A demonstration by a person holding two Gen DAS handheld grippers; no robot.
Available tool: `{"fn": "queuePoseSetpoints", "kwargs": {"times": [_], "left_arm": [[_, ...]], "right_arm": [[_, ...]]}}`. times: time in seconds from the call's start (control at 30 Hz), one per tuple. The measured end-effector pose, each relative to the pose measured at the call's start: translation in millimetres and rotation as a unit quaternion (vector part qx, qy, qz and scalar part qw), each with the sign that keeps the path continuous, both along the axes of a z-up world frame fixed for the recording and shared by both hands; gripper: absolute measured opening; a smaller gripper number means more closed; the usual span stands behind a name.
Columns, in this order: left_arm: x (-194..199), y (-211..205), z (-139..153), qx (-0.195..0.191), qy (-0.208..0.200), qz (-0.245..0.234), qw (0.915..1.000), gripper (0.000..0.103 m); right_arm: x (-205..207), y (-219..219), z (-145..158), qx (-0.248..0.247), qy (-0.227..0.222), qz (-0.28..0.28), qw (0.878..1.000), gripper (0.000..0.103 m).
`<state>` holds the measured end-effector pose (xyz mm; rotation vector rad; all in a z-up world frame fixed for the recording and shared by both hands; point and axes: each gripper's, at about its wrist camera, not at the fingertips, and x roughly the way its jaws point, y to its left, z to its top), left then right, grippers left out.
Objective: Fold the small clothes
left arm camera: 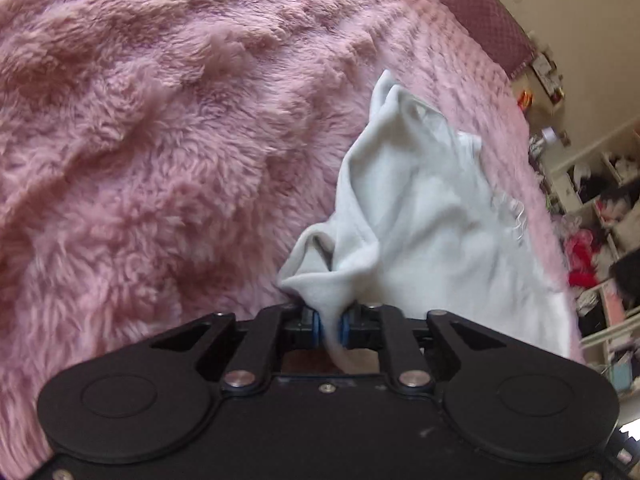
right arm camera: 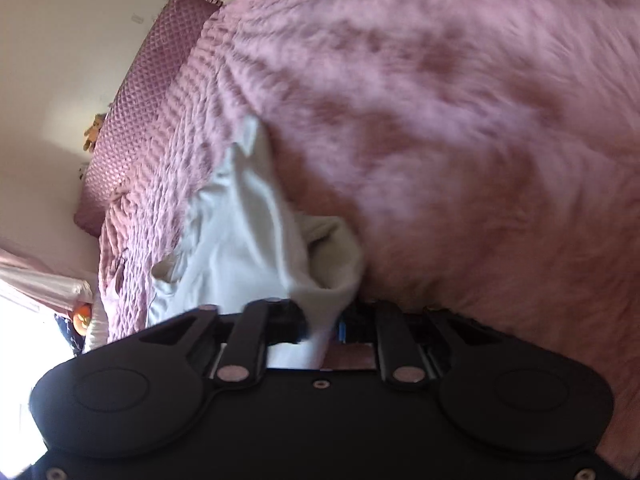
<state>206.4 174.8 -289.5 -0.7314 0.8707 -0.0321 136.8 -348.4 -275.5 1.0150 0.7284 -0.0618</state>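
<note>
A small pale grey-white garment [left arm camera: 416, 208] hangs over the fluffy pink blanket [left arm camera: 160, 140]. My left gripper [left arm camera: 330, 326] is shut on one edge of it, the cloth pinched between the blue pads. In the right wrist view the same garment [right arm camera: 248, 232] runs away to the left over the pink blanket [right arm camera: 460, 120]. My right gripper [right arm camera: 322, 330] is shut on another edge of it, the cloth bunched between the fingers. The garment is stretched between the two grippers and creased.
A quilted mauve headboard [right arm camera: 136, 104] stands at the bed's far end, also in the left wrist view [left arm camera: 492, 12]. Cluttered shelves [left arm camera: 600, 208] stand beside the bed. A bright window and curtain [right arm camera: 36, 292] lie beyond the bed's edge.
</note>
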Motion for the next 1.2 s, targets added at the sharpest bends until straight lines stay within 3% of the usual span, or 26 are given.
{"fn": "queuePoseSetpoints", "kwargs": {"times": [0.07, 0.13, 0.23, 0.3, 0.37, 0.43, 0.5, 0.6, 0.7, 0.83, 0.93, 1.1, 1.2], "left_arm": [[-2, 5, 2, -0.007, 0.002, 0.001, 1.0000, 0.018], [-9, 13, 12, 0.004, 0.002, 0.000, 1.0000, 0.031], [-19, 28, 45, 0.078, -0.015, 0.020, 0.9967, 0.042], [-20, 36, 66, 0.111, -0.033, 0.026, 0.9929, 0.042], [-8, 36, 84, 0.109, -0.061, 0.014, 0.9920, 0.042], [14, 24, 96, 0.110, -0.083, -0.024, 0.9902, 0.052], [41, 2, 101, 0.140, -0.099, -0.065, 0.9830, 0.052], [82, -31, 97, 0.169, -0.108, -0.118, 0.9726, 0.052], [118, -49, 82, 0.161, -0.102, -0.137, 0.9722, 0.052], [163, -54, 54, 0.158, -0.063, -0.118, 0.9783, 0.052], [179, -49, 36, 0.155, -0.036, -0.110, 0.9810, 0.052], [180, -47, 30, 0.163, -0.034, -0.128, 0.9776, 0.053], [183, -47, 27, 0.164, -0.031, -0.130, 0.9774, 0.053]], "right_arm": [[-2, -5, -5, 0.015, 0.002, 0.005, 1.000, 0.011], [-3, -6, 6, -0.005, 0.011, 0.020, 1.000, 0.021], [-3, -3, 36, -0.080, 0.025, 0.033, 0.996, 0.039], [2, 0, 59, -0.136, 0.001, 0.034, 0.990, 0.041], [16, 6, 78, -0.170, -0.034, 0.043, 0.984, 0.041], [42, 17, 89, -0.182, -0.072, 0.069, 0.978, 0.043], [70, 34, 93, -0.206, -0.094, 0.095, 0.969, 0.043], [110, 64, 91, -0.235, -0.110, 0.138, 0.956, 0.043], [141, 82, 82, -0.249, -0.103, 0.169, 0.948, 0.043], [159, 84, 64, -0.278, -0.071, 0.174, 0.942, 0.043], [163, 70, 46, -0.277, -0.051, 0.164, 0.945, 0.040], [159, 51, 38, -0.266, -0.061, 0.179, 0.945, 0.036], [158, 45, 37, -0.247, -0.063, 0.173, 0.951, 0.036]]}}
